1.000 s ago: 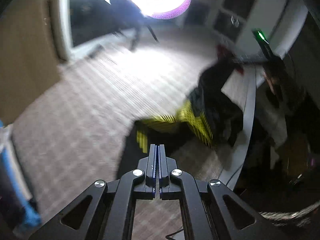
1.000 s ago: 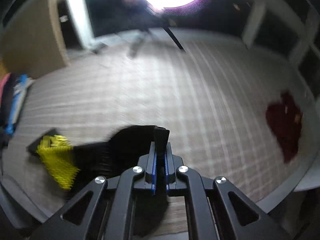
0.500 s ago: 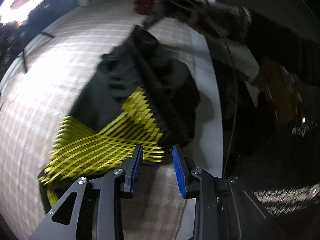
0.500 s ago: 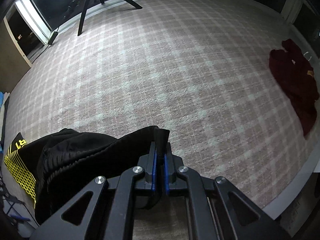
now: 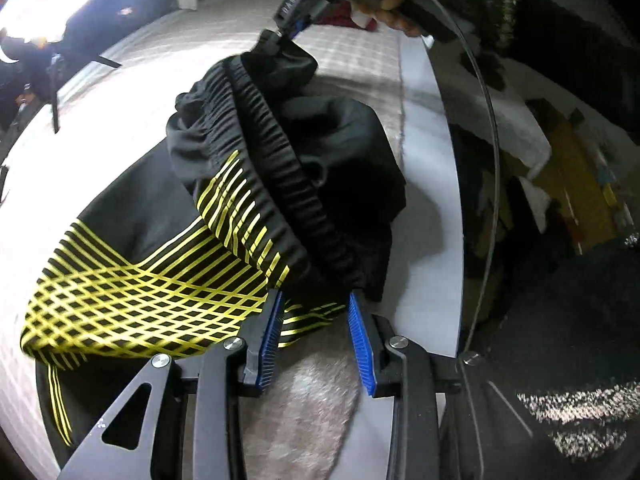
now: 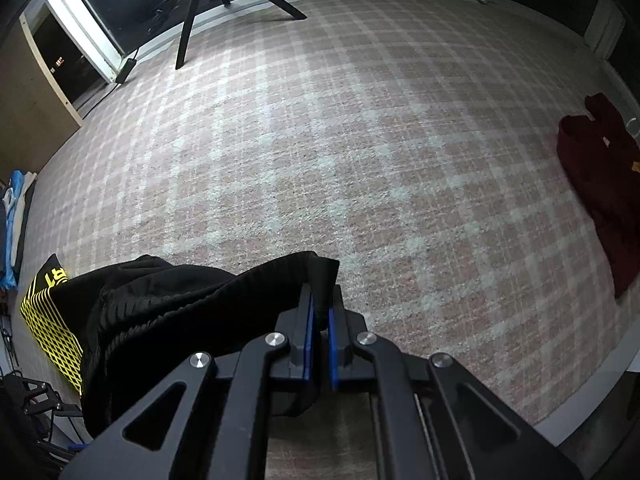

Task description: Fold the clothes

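Note:
Black shorts with yellow stripes (image 5: 224,216) hang bunched over a checked rug. My right gripper (image 6: 319,312) is shut on one end of the black waistband (image 6: 320,276); it also shows at the top of the left wrist view (image 5: 288,28), held by a gloved hand. My left gripper (image 5: 316,308) is open, its blue pads either side of the other end of the elastic waistband (image 5: 280,168), which dips between the jaws. The yellow-patterned leg (image 6: 48,316) trails at the left in the right wrist view.
A dark red garment (image 6: 604,184) lies on the rug's right side. Black tripod legs (image 6: 208,4) stand at the far edge by a window. Folded blue and white cloth (image 6: 14,216) lies at the left. The rug's pale edge (image 5: 428,152) borders clutter.
My left gripper has opened and swung from facing the room to the shorts' waistband. My right gripper has stayed shut on the waistband and tilted down toward the rug.

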Motion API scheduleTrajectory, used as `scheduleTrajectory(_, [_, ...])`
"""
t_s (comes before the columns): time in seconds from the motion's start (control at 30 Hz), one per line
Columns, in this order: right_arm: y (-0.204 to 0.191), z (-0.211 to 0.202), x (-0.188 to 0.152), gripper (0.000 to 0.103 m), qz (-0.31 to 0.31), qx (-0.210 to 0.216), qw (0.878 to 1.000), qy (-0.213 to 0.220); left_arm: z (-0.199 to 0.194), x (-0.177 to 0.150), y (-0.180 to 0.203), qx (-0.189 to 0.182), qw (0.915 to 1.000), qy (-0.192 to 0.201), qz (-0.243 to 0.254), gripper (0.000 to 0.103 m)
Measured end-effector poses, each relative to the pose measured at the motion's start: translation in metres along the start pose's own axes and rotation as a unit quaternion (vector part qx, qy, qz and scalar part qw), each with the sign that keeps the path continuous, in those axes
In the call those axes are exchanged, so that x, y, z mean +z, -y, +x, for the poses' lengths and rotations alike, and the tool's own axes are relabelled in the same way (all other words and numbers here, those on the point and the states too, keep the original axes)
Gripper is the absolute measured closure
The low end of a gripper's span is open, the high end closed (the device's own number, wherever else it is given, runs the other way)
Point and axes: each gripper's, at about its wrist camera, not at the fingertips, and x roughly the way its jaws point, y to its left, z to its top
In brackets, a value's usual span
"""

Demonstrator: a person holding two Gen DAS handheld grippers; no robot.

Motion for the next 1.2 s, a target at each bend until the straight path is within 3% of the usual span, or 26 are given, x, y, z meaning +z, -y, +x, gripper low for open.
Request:
scheduleTrajectory(0.1, [0.001,0.0,-0.003,0.097,-0.005,0.003,1.0,-0.004,-0.005,-0.008,0.009,0.033,0.9993,0.013,-0.009,0.062])
scheduleTrajectory(0.33, [0.002,-0.003,-0.009,0.097,-0.014,0.012,1.0,-0.008,0.005,-0.011,0.025,0.106,0.9943,0.007,0.015,0.055])
scheduleTrajectory(0.57, [0.005,-0.013,-0.016,0.097,-0.022,0.026,0.999,-0.002,0.018,0.007,0.024,0.118,0.9929,0.01,0.008,0.056])
scheduleTrajectory(0.6, [0.006,-0.016,-0.017,0.097,-0.022,0.029,0.999,0.002,0.017,0.009,0.022,0.115,0.9933,0.015,-0.001,0.058])
scheduleTrajectory(0.7, [0.008,-0.025,-0.02,0.097,-0.023,0.039,0.999,0.013,0.001,0.015,0.003,0.097,0.9934,0.036,-0.05,0.096])
scheduleTrajectory(0.77, [0.01,-0.032,-0.022,0.097,-0.024,0.046,0.998,0.02,-0.019,0.018,-0.015,0.091,0.9904,0.056,-0.088,0.096])
scheduleTrajectory(0.87, [0.009,-0.051,-0.025,0.097,-0.023,0.064,0.997,0.043,-0.067,0.021,-0.048,0.104,0.9796,0.098,-0.142,0.096])
scheduleTrajectory(1.0, [-0.012,-0.114,-0.021,0.097,-0.037,0.109,0.986,0.118,-0.164,0.024,-0.095,0.163,0.9551,0.161,-0.188,0.097])
scheduleTrajectory(1.13, [-0.061,-0.202,-0.003,0.097,-0.084,0.148,0.964,0.206,-0.274,0.023,-0.123,0.203,0.9266,0.234,-0.214,0.097])
scheduleTrajectory(1.2, [-0.088,-0.24,0.005,0.097,-0.104,0.168,0.951,0.238,-0.323,0.026,-0.121,0.239,0.9158,0.253,-0.201,0.097])
